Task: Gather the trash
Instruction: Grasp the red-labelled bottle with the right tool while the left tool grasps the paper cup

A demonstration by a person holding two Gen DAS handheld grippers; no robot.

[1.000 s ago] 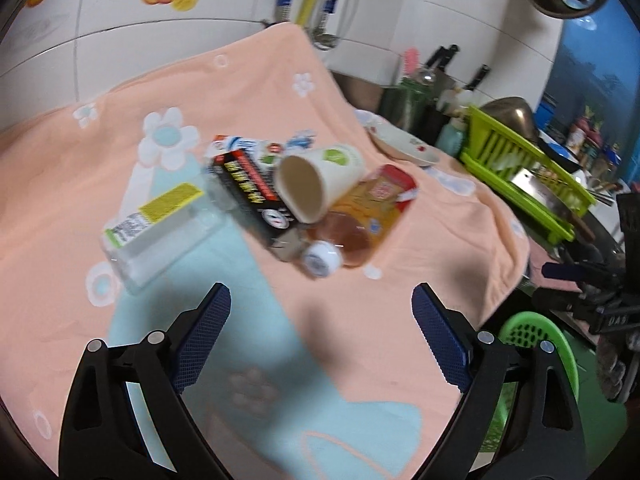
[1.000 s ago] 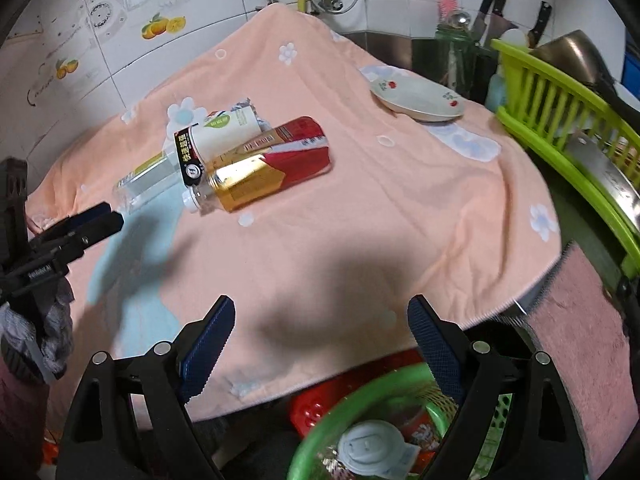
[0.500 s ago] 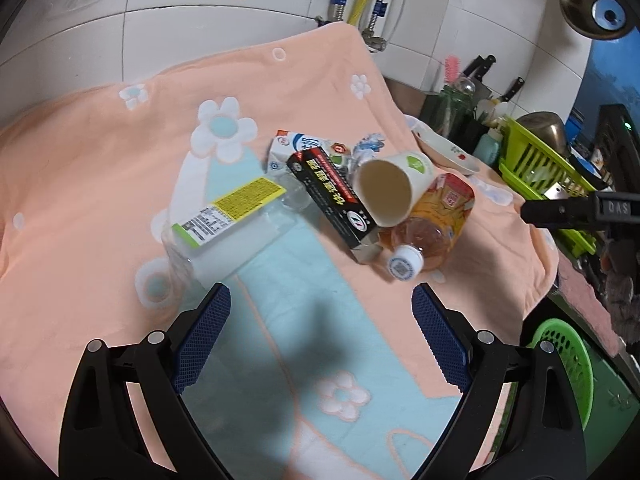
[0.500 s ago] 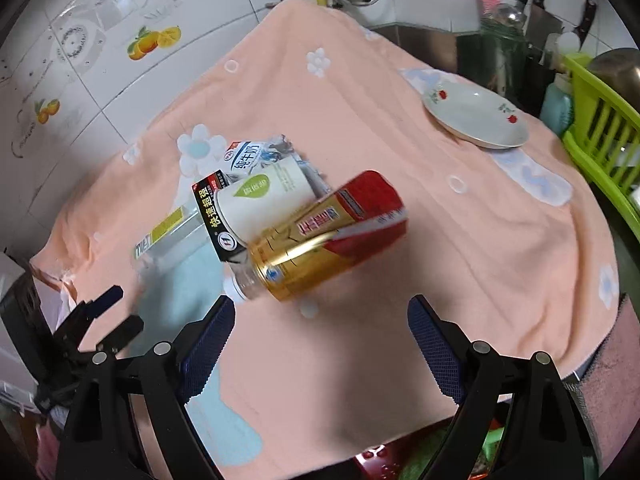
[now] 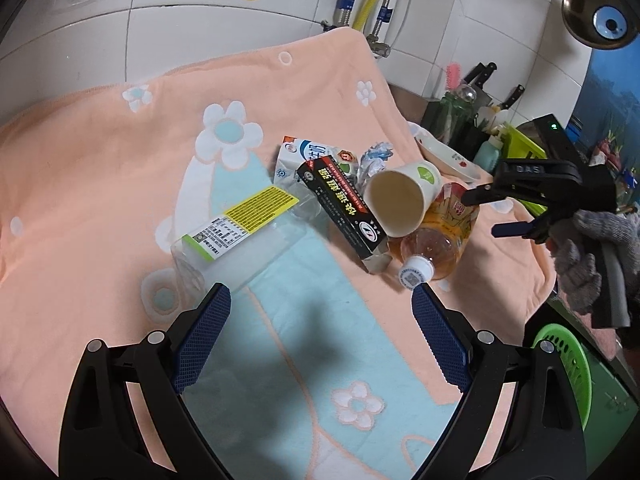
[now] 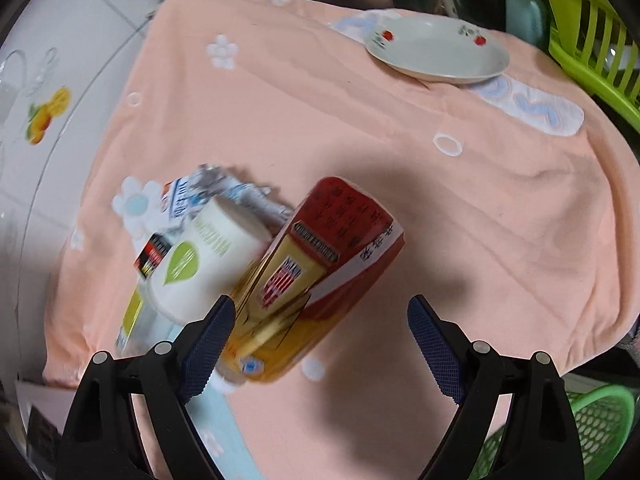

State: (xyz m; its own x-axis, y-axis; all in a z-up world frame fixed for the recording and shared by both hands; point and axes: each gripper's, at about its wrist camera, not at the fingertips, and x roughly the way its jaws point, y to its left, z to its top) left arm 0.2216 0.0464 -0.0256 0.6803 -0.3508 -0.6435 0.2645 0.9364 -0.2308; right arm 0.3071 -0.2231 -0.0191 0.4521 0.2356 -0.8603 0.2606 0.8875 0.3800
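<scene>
The trash pile sits on the peach floral towel (image 5: 100, 184): tea bottle (image 6: 308, 280) lying beside the paper cup (image 5: 400, 200), toothpaste box (image 5: 344, 204) and clear container (image 5: 240, 240). Left gripper (image 5: 316, 320) and right gripper (image 6: 316, 328) hover with fingers spread, empty.

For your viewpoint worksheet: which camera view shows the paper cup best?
The left wrist view: the paper cup lies sharp and unobstructed, its open mouth facing the camera. The right wrist view shows only its blurred outer wall, with the leaf logo.
</scene>
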